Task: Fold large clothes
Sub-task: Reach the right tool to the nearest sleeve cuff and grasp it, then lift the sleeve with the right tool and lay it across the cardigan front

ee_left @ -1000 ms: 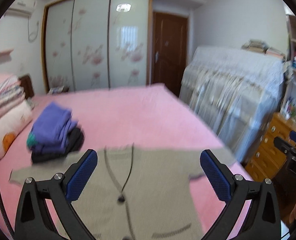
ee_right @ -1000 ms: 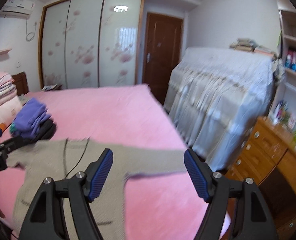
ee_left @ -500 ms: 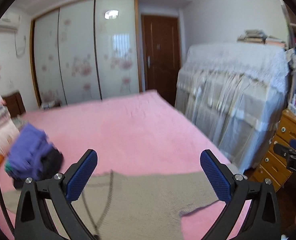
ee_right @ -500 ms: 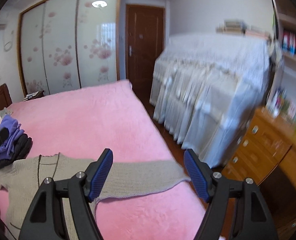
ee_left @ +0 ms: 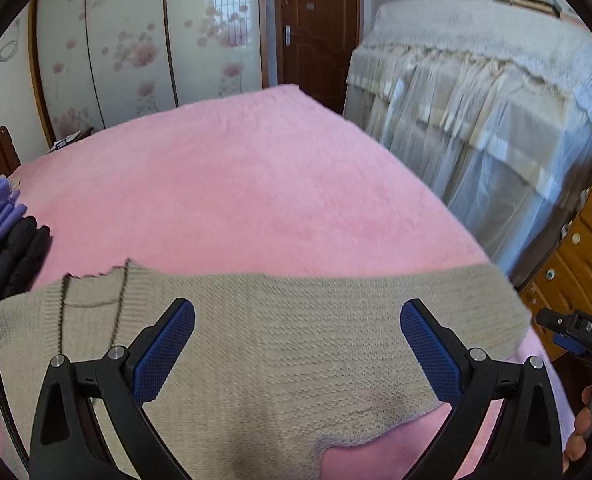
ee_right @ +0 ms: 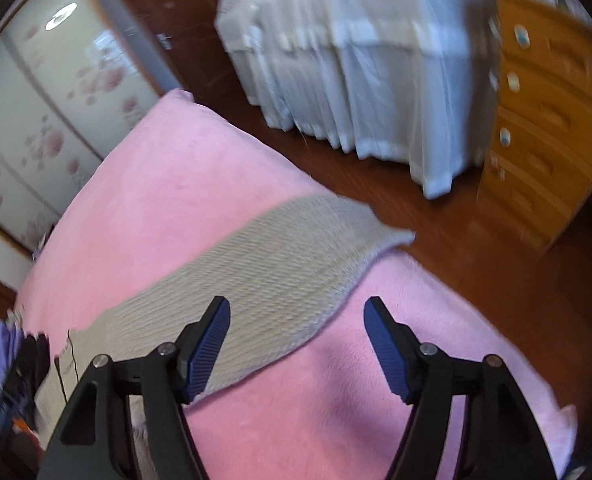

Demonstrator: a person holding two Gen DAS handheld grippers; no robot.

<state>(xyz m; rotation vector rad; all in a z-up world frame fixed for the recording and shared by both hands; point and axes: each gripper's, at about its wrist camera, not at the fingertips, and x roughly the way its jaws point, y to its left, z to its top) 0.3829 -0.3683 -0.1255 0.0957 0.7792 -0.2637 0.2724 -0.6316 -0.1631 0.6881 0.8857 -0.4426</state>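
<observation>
A beige knit cardigan (ee_left: 296,360) lies flat on the pink bed (ee_left: 236,184), neckline to the left, one sleeve stretched right to the bed's edge. My left gripper (ee_left: 298,312) hovers open just over that sleeve near the shoulder, and nothing is held. In the right wrist view the sleeve (ee_right: 280,256) runs diagonally up to its cuff at the bed's edge. My right gripper (ee_right: 296,308) hangs tilted over the sleeve's lower edge. Its jaws are closing, with the left finger over the knit, the right over bare blanket, and the pads press on nothing.
A stack of folded purple and black clothes (ee_left: 4,232) sits at the bed's left. Beyond the bed's right edge are wooden floor (ee_right: 436,264), furniture under a white lace cover (ee_left: 476,100) and a wooden drawer chest (ee_right: 544,120). A wardrobe and door stand behind.
Both grippers have dropped and shifted right, from the cardigan's body to close over its right sleeve. The right gripper has rolled, tilting its view, and its jaws stand narrower.
</observation>
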